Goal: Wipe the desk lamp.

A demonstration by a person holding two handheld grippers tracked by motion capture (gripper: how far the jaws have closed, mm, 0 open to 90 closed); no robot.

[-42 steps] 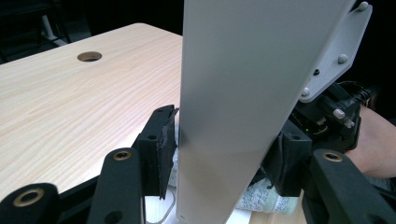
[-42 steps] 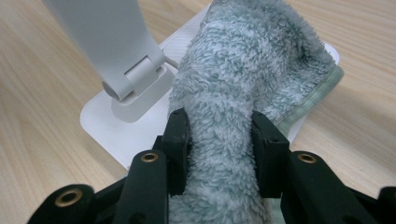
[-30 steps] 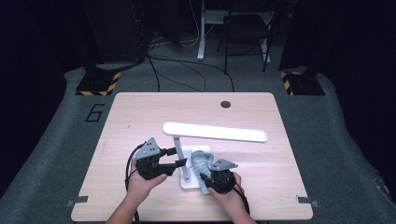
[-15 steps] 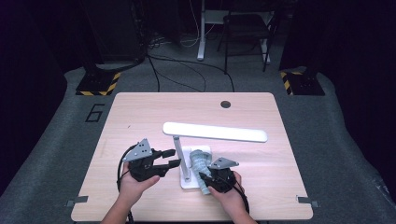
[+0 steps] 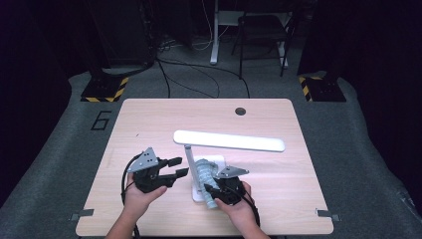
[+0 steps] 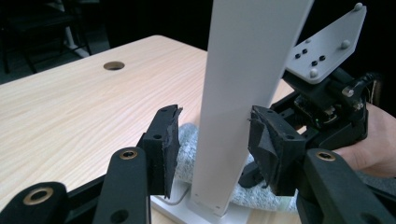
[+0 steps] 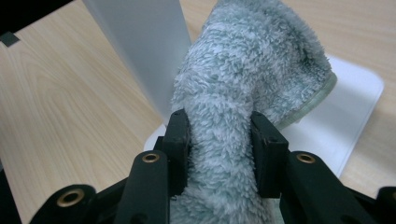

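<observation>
A: Cloth (image 7: 224,140), grey and fluffy, is bunched between the jaws of the right gripper (image 5: 219,191), which pinch it at its middle; it lies on the white base (image 7: 345,116) of the desk lamp (image 5: 229,141), right against the upright stem (image 6: 243,93). How will it handle?

B: Soft and light, I'd say. It squashes under the pads and will drag rather than slide, so a grip on a thick fold looks best. A loose edge would likely slip out.

A: And the left gripper (image 5: 171,168)?

B: Its jaws have just eased wider and stand spread on either side of the stem, not pressing on it.

A: What stands in the way?

B: The stem and the long lamp head (image 5: 259,142) overhead crowd the cloth. The lamp looks light enough to tip. The worktop (image 5: 149,119) around is bare wood, with a cable hole (image 5: 240,111) at the far edge.
</observation>
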